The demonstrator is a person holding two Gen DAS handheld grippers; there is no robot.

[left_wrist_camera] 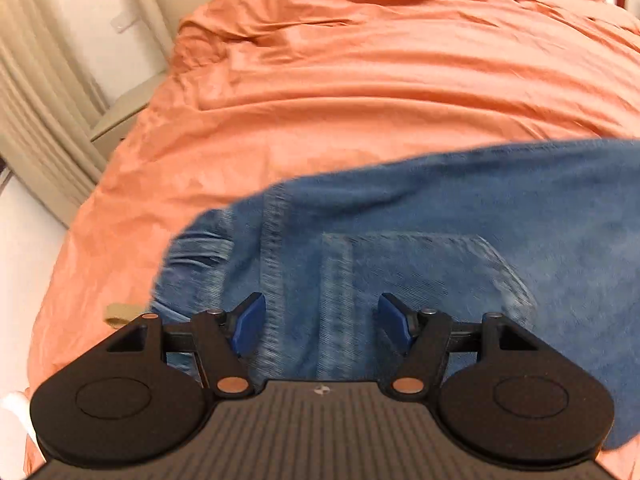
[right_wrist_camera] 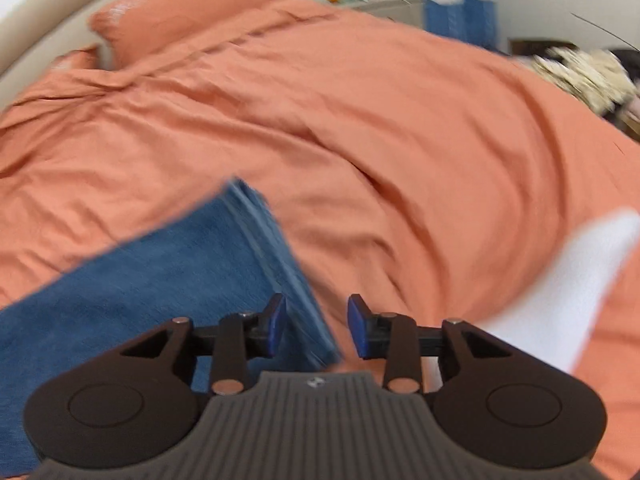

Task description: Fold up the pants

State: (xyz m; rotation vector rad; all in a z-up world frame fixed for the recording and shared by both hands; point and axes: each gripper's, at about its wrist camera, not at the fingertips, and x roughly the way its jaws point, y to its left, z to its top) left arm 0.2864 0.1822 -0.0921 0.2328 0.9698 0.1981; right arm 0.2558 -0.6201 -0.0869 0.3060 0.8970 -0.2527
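Observation:
Blue denim pants (left_wrist_camera: 420,240) lie on an orange bedspread (left_wrist_camera: 360,80). The left wrist view shows their seat end, with a back pocket (left_wrist_camera: 420,268) and a seam. My left gripper (left_wrist_camera: 320,320) is open and empty, just above the pocket area. In the right wrist view the leg end of the pants (right_wrist_camera: 160,280) lies at lower left, its hem (right_wrist_camera: 276,256) running toward the gripper. My right gripper (right_wrist_camera: 316,326) is open and empty, straddling the hem's near corner. Both views are motion-blurred.
The orange bedspread (right_wrist_camera: 400,140) covers a bed with pillows (right_wrist_camera: 188,8) at the headboard. A white cloth (right_wrist_camera: 560,288) lies to the right of my right gripper. A nightstand (right_wrist_camera: 384,4) and clutter (right_wrist_camera: 580,76) stand beyond the bed. Beige curtains (left_wrist_camera: 36,120) hang to the left.

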